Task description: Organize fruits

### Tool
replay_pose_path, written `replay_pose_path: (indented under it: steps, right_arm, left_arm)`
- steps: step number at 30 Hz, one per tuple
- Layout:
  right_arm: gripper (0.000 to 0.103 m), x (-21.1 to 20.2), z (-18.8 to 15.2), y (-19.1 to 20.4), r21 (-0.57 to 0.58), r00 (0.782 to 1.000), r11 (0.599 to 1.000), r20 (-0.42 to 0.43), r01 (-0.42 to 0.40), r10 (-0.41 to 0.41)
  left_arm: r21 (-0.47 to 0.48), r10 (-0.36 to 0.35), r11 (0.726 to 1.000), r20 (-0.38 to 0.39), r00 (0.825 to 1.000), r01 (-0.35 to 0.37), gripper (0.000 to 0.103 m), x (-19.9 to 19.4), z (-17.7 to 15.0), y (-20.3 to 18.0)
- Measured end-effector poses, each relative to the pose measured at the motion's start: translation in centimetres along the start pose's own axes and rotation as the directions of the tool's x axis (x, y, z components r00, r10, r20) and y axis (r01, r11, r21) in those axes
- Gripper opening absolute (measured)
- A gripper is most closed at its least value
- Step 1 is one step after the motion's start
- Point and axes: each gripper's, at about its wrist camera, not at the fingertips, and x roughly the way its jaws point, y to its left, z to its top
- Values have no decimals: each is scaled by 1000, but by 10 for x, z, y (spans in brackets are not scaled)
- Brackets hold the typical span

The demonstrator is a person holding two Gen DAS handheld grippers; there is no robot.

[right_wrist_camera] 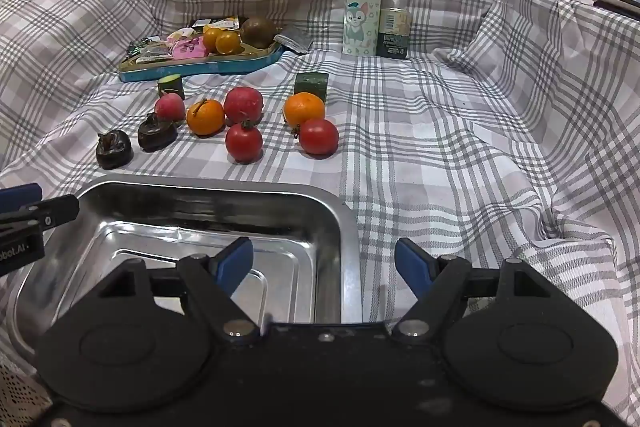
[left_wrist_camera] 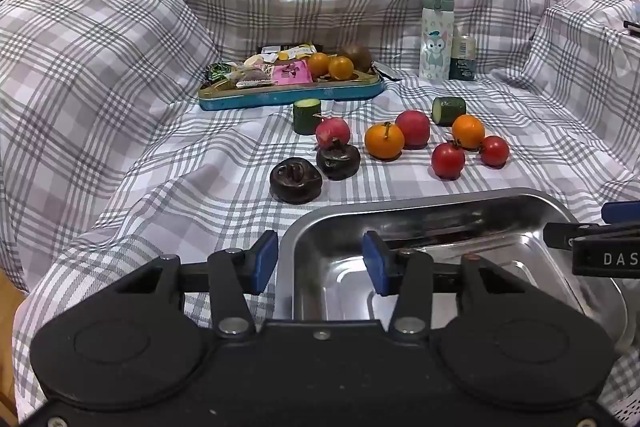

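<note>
An empty steel tray (left_wrist_camera: 440, 197) (right_wrist_camera: 208, 187) lies near me on the checked cloth. My left gripper (left_wrist_camera: 320, 261) is open, its blue pads on either side of the tray's left rim without touching it. My right gripper (right_wrist_camera: 324, 263) is open wide across the tray's right rim. Beyond the tray lie two dark water chestnuts (left_wrist_camera: 296, 181) (right_wrist_camera: 114, 149), two oranges (left_wrist_camera: 384, 141) (right_wrist_camera: 205, 117), two tomatoes (left_wrist_camera: 448, 161) (right_wrist_camera: 243, 142), two pinkish-red fruits (left_wrist_camera: 413, 129) (right_wrist_camera: 243, 103) and two cucumber pieces (left_wrist_camera: 307, 115) (right_wrist_camera: 171, 86).
A blue tin tray (left_wrist_camera: 288, 97) (right_wrist_camera: 200, 67) at the back holds snack packets, two small oranges and a brown fruit. A cartoon bottle (left_wrist_camera: 436, 35) (right_wrist_camera: 362, 7) and a dark can (left_wrist_camera: 463, 59) (right_wrist_camera: 394, 33) stand back right. Cloth-covered cushions rise on both sides.
</note>
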Motion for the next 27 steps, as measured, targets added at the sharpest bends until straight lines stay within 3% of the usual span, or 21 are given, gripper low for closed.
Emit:
replay_pose_path:
  steps: [27]
  right_arm:
    - [80, -2, 1, 2, -3, 1000, 1000, 6, 1, -1]
  left_arm:
    - [1, 1, 1000, -3, 1000, -1, 54, 0, 1, -1]
